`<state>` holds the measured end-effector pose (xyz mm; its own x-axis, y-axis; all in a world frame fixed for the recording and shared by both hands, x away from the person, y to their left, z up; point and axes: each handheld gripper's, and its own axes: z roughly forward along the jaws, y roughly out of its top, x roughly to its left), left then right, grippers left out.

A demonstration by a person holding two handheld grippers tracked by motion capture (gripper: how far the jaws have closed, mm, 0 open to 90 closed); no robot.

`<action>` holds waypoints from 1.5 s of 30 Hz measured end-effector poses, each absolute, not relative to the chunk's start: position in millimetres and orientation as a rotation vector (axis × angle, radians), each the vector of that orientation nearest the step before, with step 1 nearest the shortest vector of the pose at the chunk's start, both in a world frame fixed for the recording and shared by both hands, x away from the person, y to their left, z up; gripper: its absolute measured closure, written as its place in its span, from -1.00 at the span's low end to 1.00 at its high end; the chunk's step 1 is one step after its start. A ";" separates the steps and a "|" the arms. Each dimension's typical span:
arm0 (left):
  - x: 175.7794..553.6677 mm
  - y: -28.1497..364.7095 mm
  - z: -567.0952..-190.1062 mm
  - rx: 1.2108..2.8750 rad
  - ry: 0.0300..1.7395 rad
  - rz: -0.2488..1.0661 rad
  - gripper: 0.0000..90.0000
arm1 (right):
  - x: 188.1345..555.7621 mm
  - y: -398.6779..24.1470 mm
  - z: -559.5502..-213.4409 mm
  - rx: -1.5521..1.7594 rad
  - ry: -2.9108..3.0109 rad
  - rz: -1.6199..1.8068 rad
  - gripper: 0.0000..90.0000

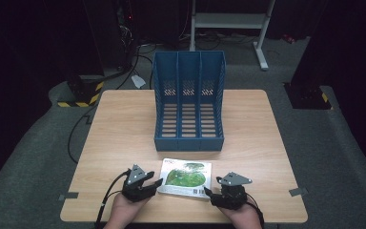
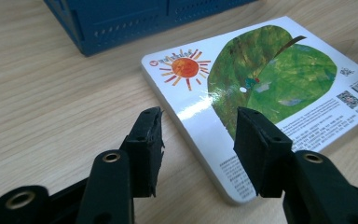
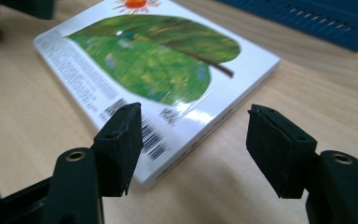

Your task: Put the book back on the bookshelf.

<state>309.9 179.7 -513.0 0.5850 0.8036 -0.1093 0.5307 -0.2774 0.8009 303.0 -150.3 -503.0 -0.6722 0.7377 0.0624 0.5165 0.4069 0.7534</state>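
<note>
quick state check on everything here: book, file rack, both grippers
book: lying flat on the table, closed, back cover up
file rack: upright, all three compartments empty
left gripper: jaws open, straddling the book's corner, not clamped
right gripper: jaws open at the book's barcode corner, not clamped

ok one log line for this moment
left claw: open at book left edge | right claw: open at right corner | book: flat on table, before file rack

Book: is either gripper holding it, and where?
Nothing held. The book lies flat on the table; left gripper and right gripper jaws stand open at its corners.
</note>
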 end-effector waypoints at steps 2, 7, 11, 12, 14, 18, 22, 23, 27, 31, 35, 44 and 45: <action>312.9 177.1 -514.5 1.963 1.067 0.396 0.13 | 300.7 -150.2 -503.5 1.083 2.397 1.127 -0.22; 322.7 166.4 -520.0 1.985 1.086 0.341 0.08 | 290.6 -147.8 -507.7 1.053 2.438 1.116 -0.23; 321.8 162.3 -520.6 2.002 1.077 0.358 0.07 | 287.7 -143.4 -513.0 1.018 2.486 1.067 -0.21; 320.8 162.7 -520.5 2.002 1.079 0.351 0.08 | 288.2 -142.5 -515.1 1.008 2.494 1.046 -0.19; 319.3 162.6 -520.9 1.992 1.088 0.340 0.09 | 288.4 -142.6 -515.6 1.015 2.493 1.040 -0.18; 313.0 162.3 -521.0 2.001 1.073 0.330 0.11 | 293.5 -145.9 -515.6 1.019 2.484 1.041 -0.15; 307.2 160.9 -520.7 2.012 1.050 0.328 0.11 | 298.7 -149.0 -513.7 1.037 2.474 1.047 -0.14; 306.1 161.1 -520.9 2.009 1.049 0.325 0.12 | 300.5 -149.9 -513.6 1.037 2.473 1.056 -0.14; 304.9 164.2 -521.1 1.988 1.072 0.332 0.10 | 303.8 -149.8 -511.7 1.063 2.458 1.109 -0.15; 306.9 166.0 -522.4 1.928 1.120 0.321 -0.02 | 308.8 -146.0 -513.5 1.114 2.453 1.123 -0.28; 311.8 163.5 -524.5 1.906 1.145 0.279 -0.13 | 313.7 -142.2 -516.7 1.165 2.490 1.130 -0.48; 317.8 167.2 -525.3 1.918 1.192 0.294 -0.23 | 312.0 -119.9 -519.0 1.096 2.508 1.043 -0.58; 318.8 174.2 -525.2 1.902 1.213 0.283 -0.21 | 312.6 -112.1 -519.0 1.086 2.512 1.037 -0.58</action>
<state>318.8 174.2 -525.2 0.5061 0.8297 -0.2357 0.6398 -0.1778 0.7477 312.6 -112.1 -519.0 -0.7048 0.7053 0.0765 0.5538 0.4796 0.6806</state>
